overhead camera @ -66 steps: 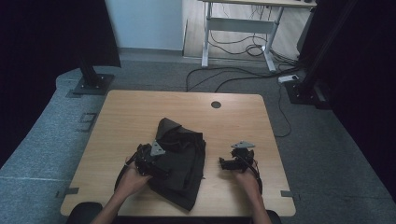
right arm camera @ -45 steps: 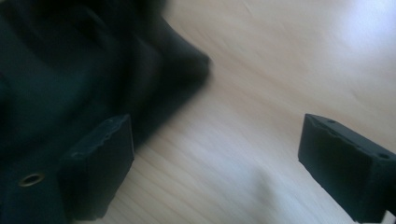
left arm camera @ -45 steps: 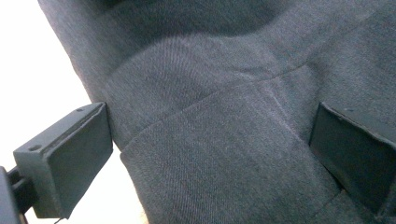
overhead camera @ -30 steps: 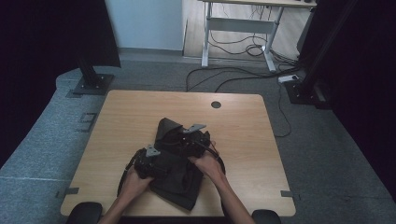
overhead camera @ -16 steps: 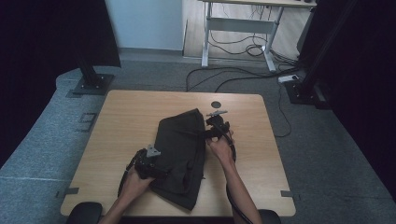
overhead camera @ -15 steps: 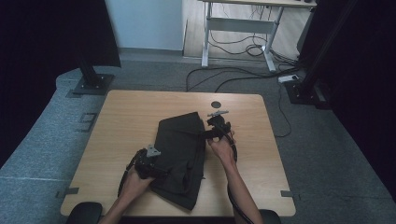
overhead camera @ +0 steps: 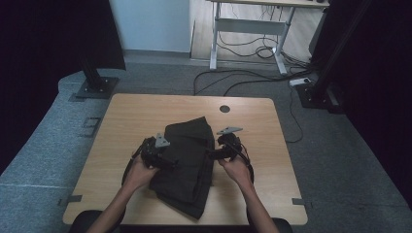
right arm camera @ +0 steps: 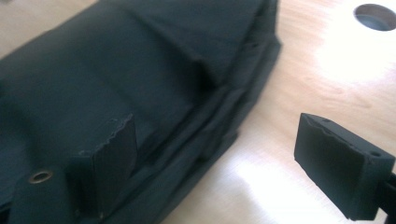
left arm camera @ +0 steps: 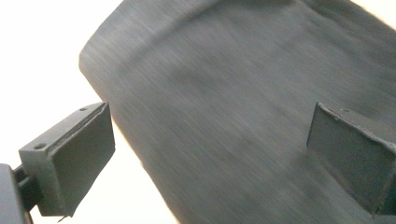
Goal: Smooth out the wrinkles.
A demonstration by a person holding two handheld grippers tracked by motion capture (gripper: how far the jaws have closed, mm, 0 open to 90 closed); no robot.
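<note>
Black folded cloth [overhead camera: 187,160] on wooden table [overhead camera: 136,116]: unmarked surface, plain weave.

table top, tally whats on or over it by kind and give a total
black folded garment: 1
handheld grippers: 2, left gripper and right gripper
round cable hole in the wooden table: 1
total: 4

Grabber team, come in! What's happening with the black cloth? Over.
Left gripper open over the folded black cloth. Right gripper open at its edge. Wooden table bare around it.
</note>
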